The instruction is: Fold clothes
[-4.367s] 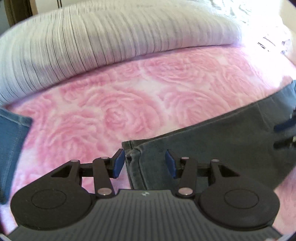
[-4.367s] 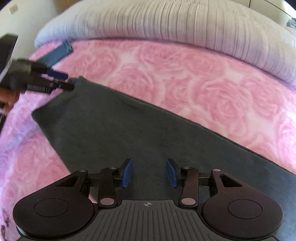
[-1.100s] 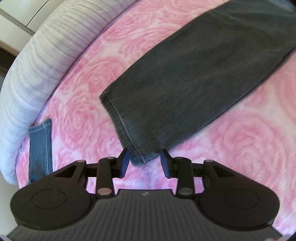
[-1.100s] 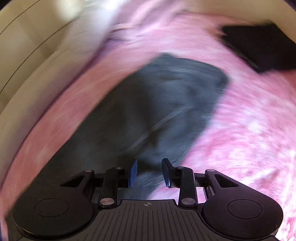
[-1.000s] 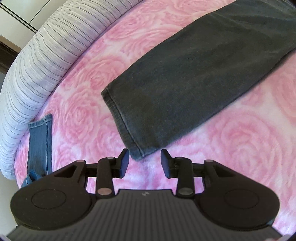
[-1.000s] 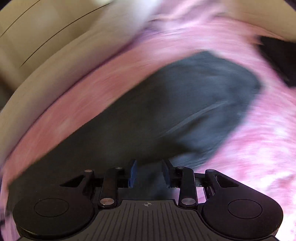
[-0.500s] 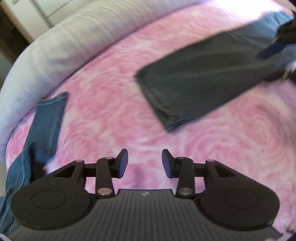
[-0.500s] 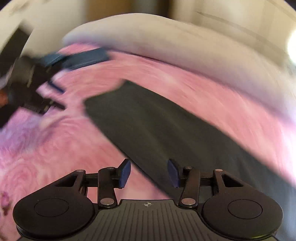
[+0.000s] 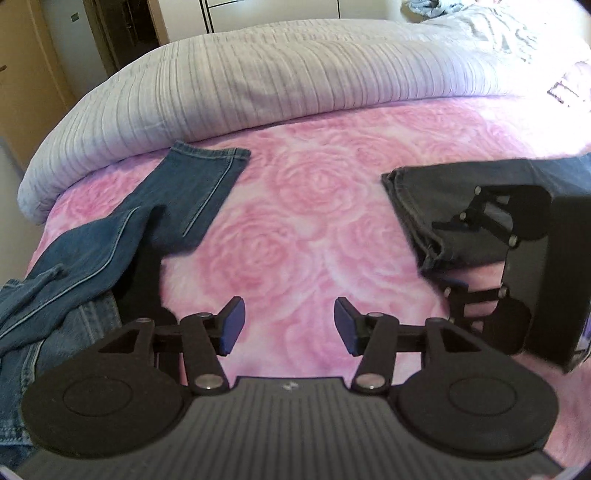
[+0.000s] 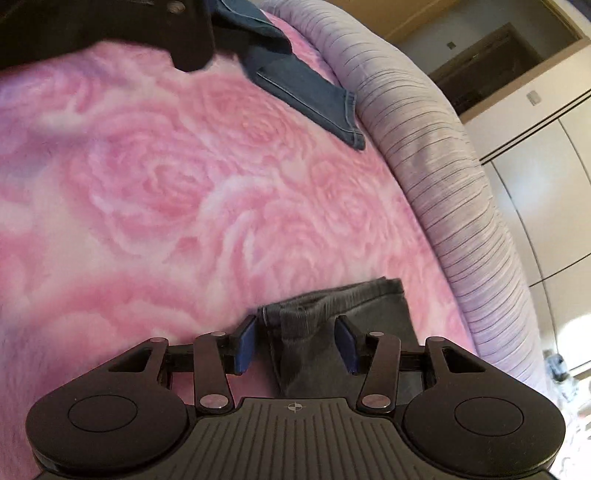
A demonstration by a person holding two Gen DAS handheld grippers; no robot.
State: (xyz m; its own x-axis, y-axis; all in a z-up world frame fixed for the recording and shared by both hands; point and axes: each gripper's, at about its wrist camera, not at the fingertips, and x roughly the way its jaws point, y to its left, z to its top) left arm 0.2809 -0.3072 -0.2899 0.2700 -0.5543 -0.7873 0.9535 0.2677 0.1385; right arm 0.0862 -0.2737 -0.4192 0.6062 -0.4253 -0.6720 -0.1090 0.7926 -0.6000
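Now: dark grey denim trousers [image 10: 332,325] lie flat on the pink rose-patterned blanket [image 9: 295,229] covering the bed, the hem end of the leg towards the left side, near the striped lilac duvet [image 9: 258,81] rolled along the far edge.

Handling, as a guess: soft but weighty denim, limp, will sag and drag on the fleecy blanket rather than slide. The stitched hem [image 10: 295,314] is the thickest, firmest part and its corners are the sensible places to pinch; a bite on the flat cloth would likely take only one layer.

Right hand-held gripper [image 10: 295,349]: turned on its side in the left wrist view, straddling the near corner of that hem. Jaws closing, cloth bunched up between the blue pads [image 10: 245,347], a gap showing on each side, so no firm pinch yet.

Left hand-held gripper [image 9: 288,328]: jaws opening, nothing between them, only bare blanket below. It hangs well apart from the grey hem, which sits off to its right.

Further out: blue denim jeans [image 9: 129,236], crumpled, one leg stretched towards the duvet, at the bed's left edge. Untouched. Wardrobe doors [image 10: 546,192] and a dark doorway [image 9: 125,29] beyond.
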